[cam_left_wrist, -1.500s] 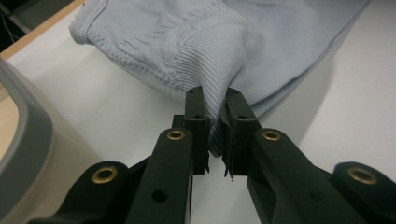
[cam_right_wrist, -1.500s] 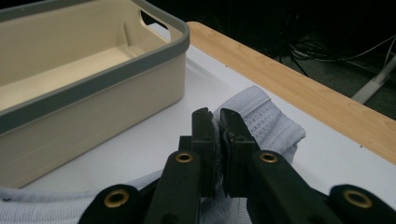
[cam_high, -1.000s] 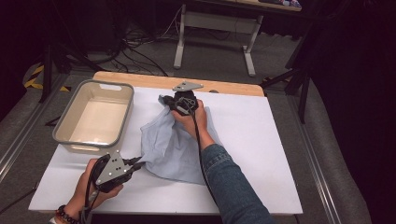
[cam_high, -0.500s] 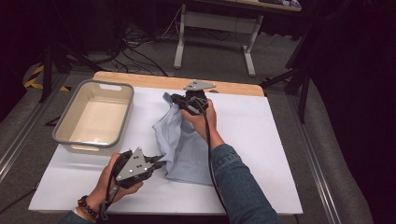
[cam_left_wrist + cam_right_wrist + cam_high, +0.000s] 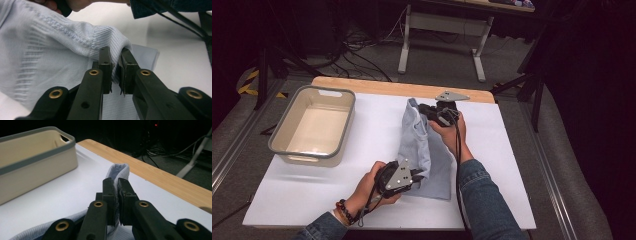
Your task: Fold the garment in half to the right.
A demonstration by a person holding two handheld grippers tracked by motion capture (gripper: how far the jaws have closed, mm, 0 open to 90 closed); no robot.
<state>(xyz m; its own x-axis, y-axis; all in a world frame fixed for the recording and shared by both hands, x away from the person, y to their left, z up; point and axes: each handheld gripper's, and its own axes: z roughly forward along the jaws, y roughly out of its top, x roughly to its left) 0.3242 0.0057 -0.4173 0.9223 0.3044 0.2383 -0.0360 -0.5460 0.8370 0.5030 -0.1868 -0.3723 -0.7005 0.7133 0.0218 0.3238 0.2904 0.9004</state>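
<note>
White table (image 5: 362,165): one bin (image 5: 314,125), one blue garment (image 5: 422,150), pinched by left hand-held gripper (image 5: 414,175) and right hand-held gripper (image 5: 424,107).

We can read no text, label, brand or number anywhere here. The one sign-like marking we make out is a strip of yellow-and-black hazard striping (image 5: 246,86) on the floor, left of the tabletop (image 5: 362,150).

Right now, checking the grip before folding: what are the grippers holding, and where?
Both hold the light blue garment: left gripper and right gripper each pinch a ribbed edge.
</note>
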